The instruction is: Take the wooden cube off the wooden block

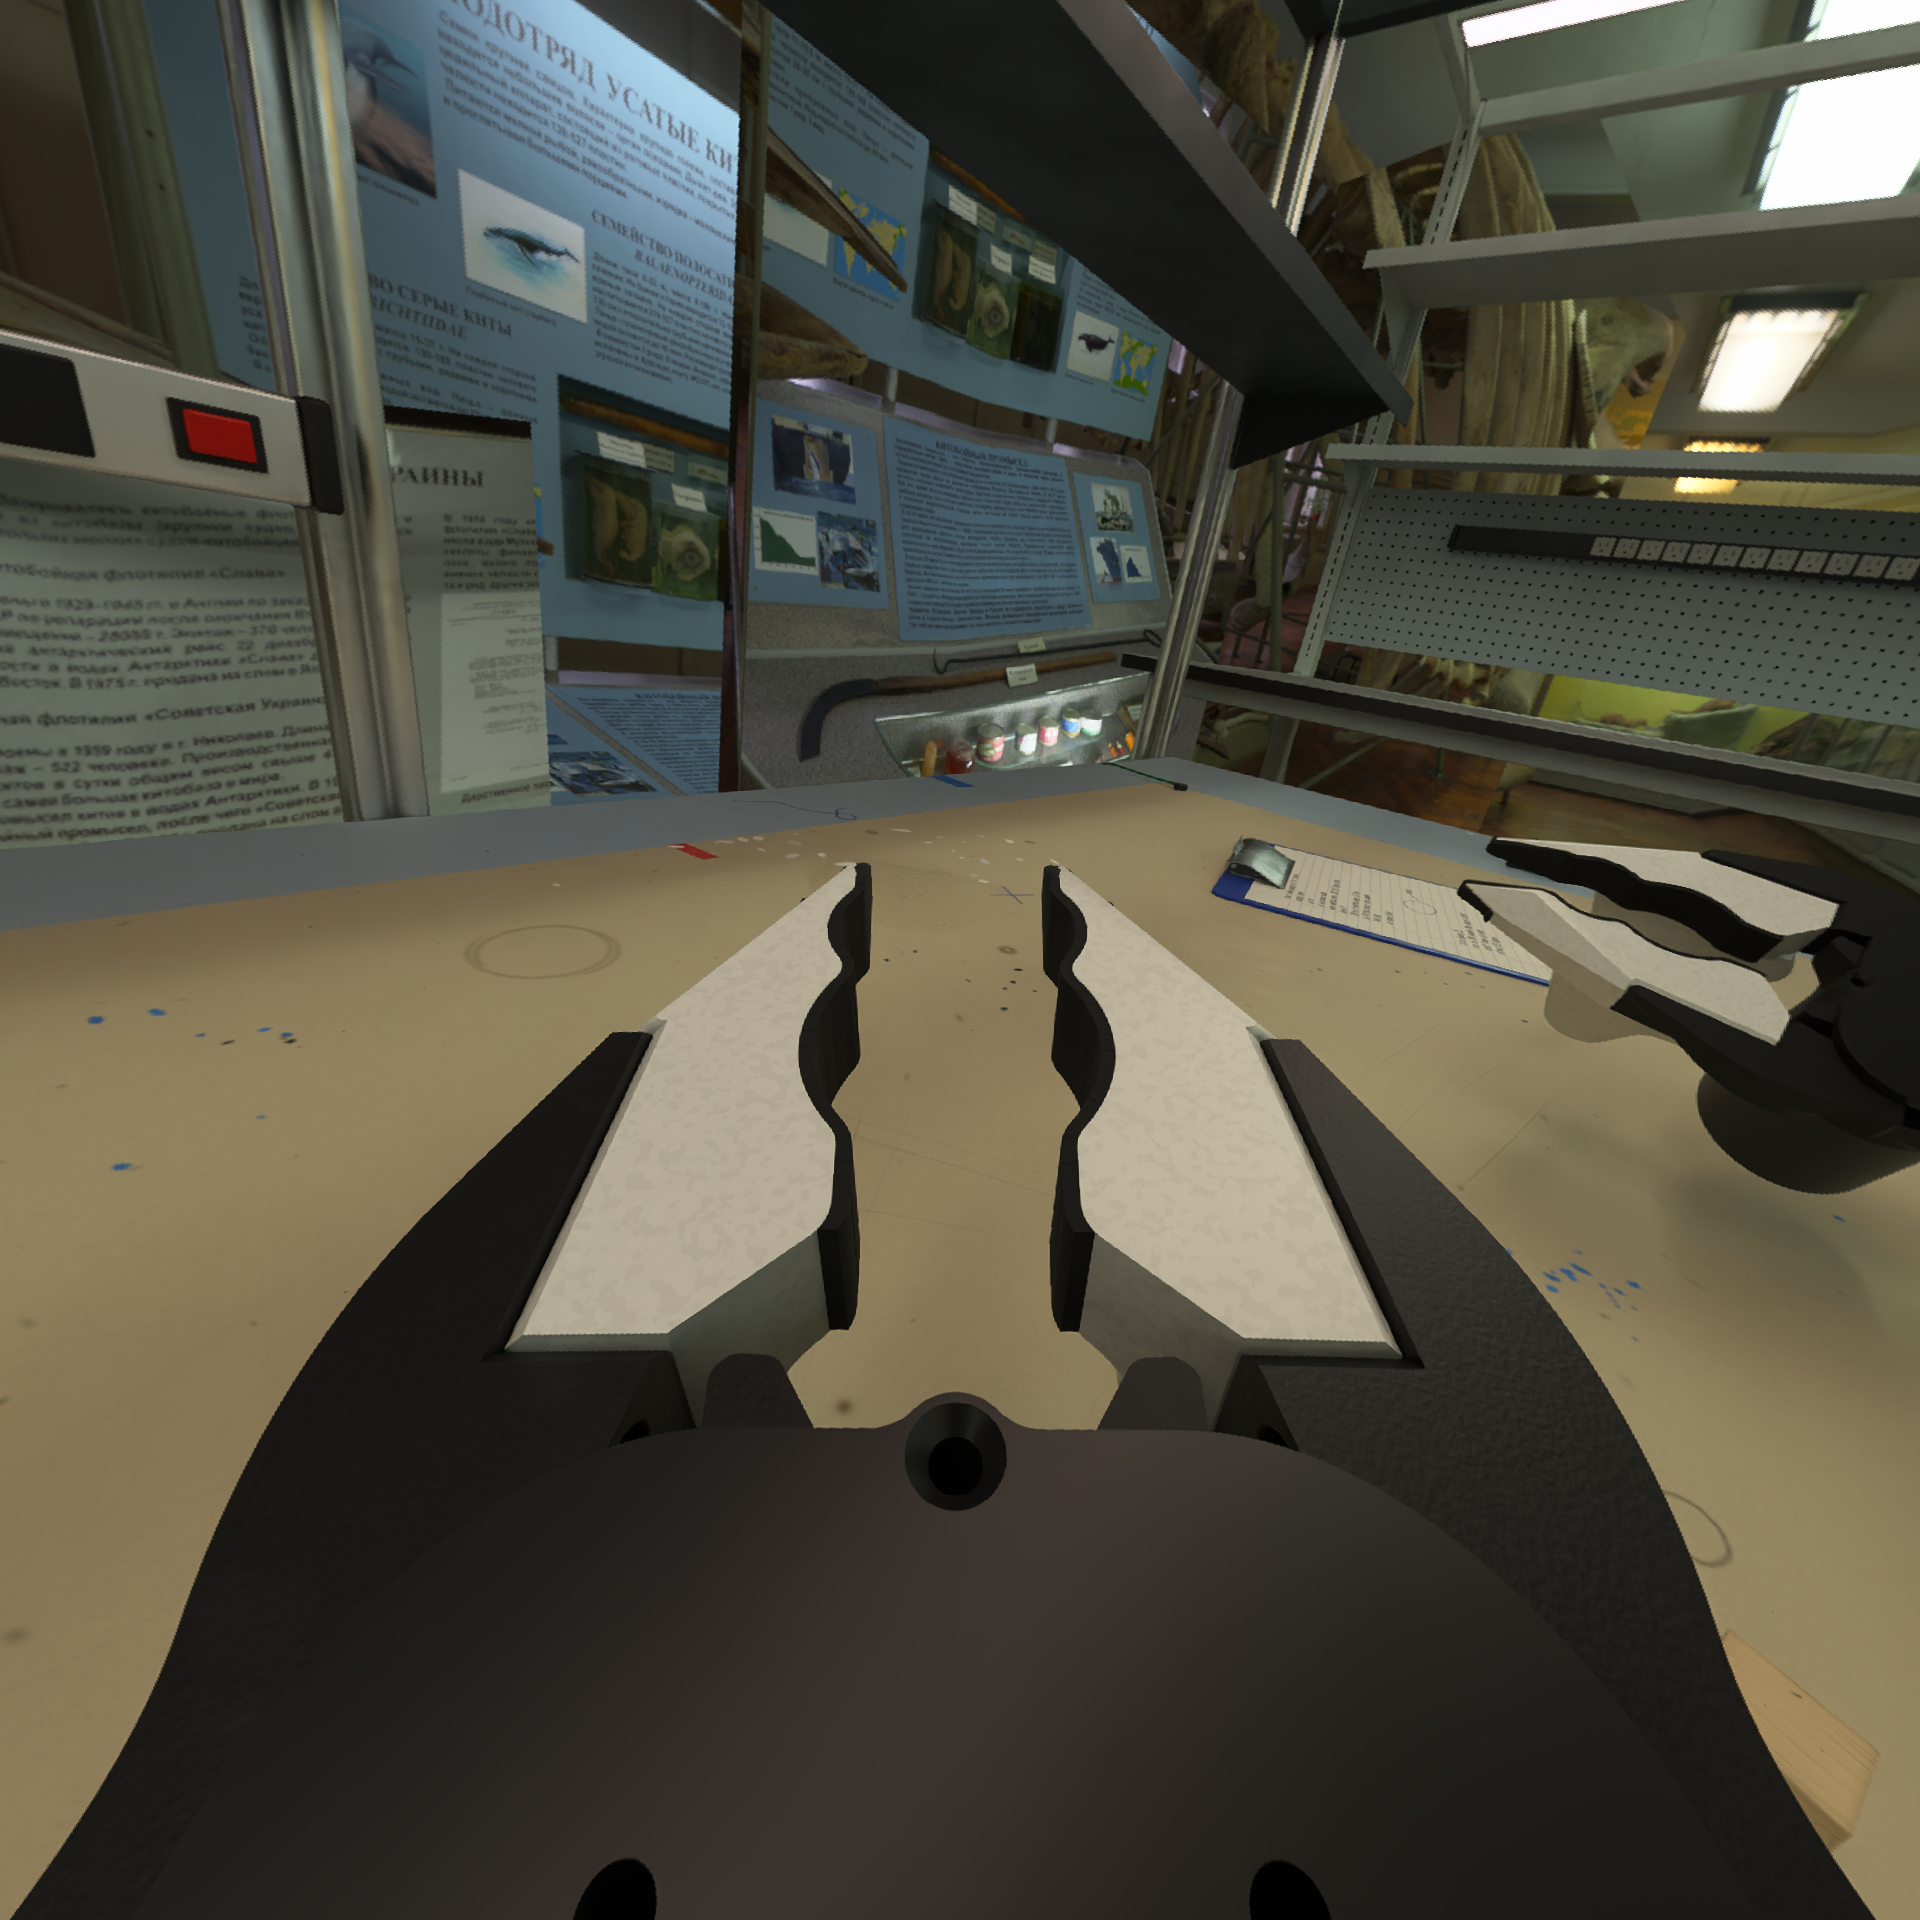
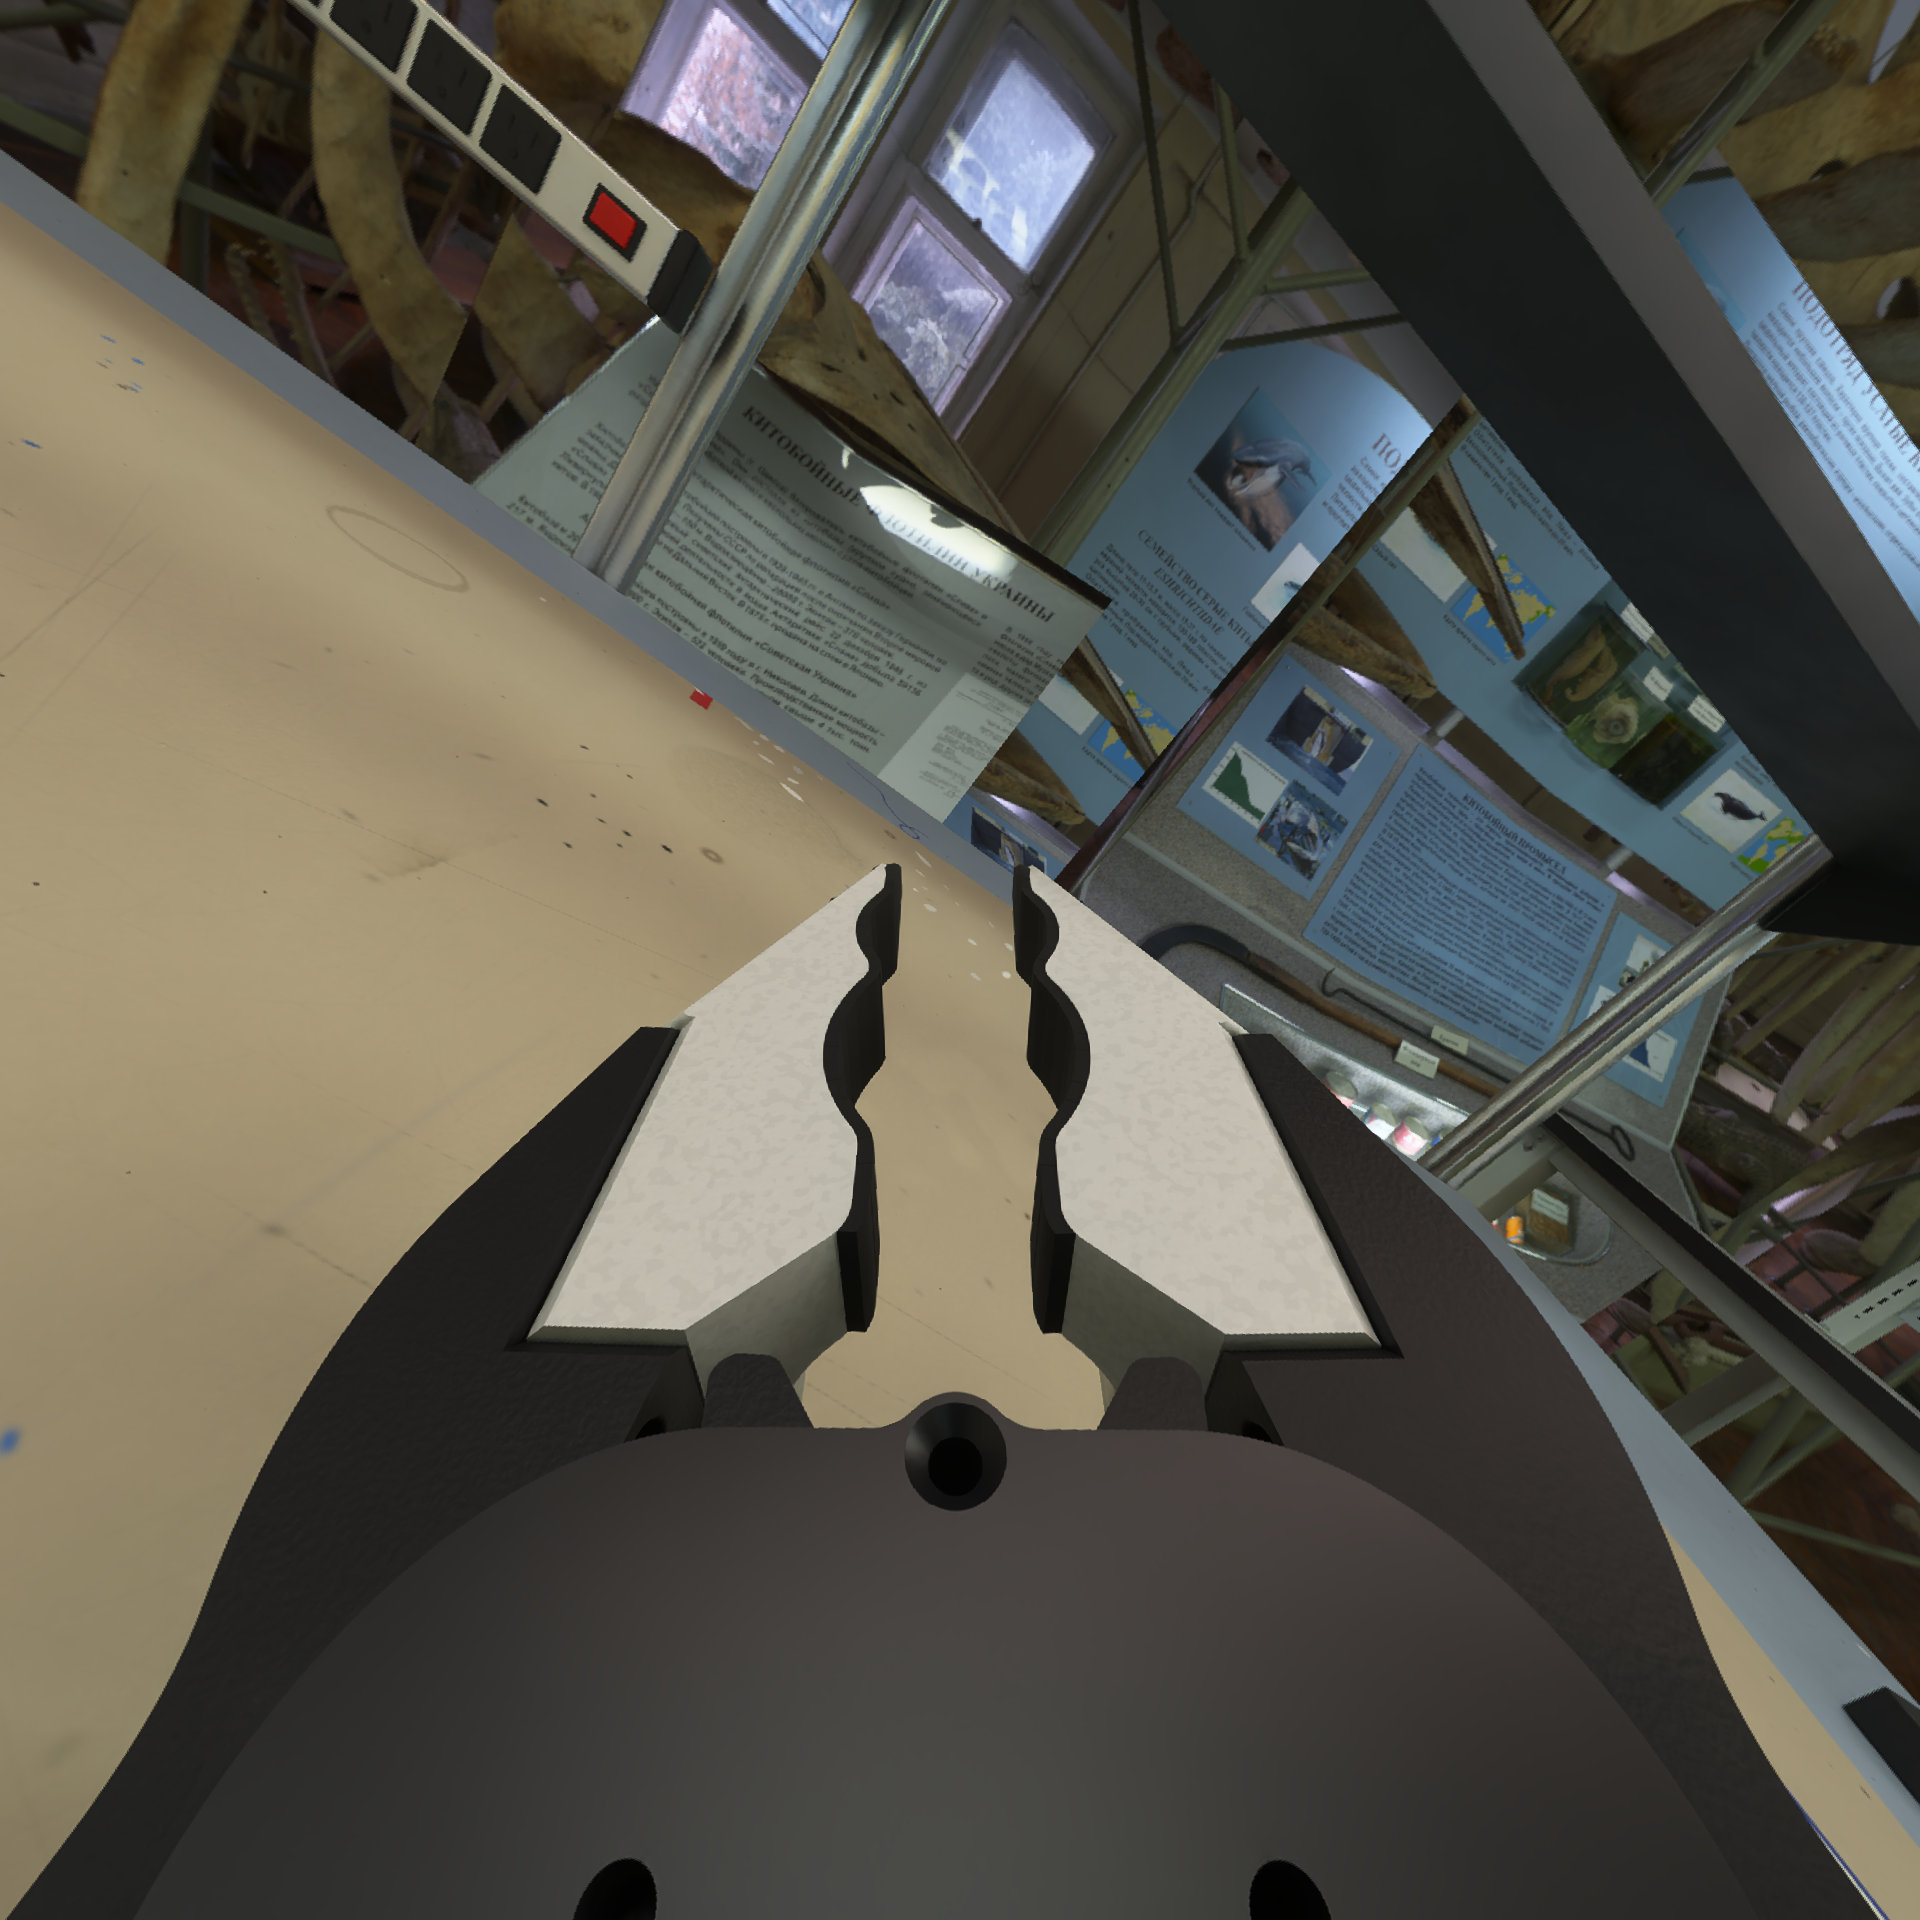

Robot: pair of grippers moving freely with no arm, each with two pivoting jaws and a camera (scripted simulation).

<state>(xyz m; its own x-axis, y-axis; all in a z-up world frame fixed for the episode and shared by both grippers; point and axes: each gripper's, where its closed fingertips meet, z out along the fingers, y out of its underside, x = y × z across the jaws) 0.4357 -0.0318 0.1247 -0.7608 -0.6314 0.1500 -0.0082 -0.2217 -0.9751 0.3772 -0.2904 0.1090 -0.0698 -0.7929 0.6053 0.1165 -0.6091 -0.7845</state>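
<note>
Both tools spread, empty — left tool (image 1: 954, 878), right tool (image 2: 954, 878) — pale wooden piece (image 1: 1803, 1756), perhaps the block.

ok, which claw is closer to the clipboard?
Right. In the left wrist view the right claw overlaps the end of the clipboard; the left claw is clearly apart, with the clipboard off to its right.

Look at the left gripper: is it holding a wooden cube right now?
No, the left gripper is open with only bare table showing between its fingers.
</note>
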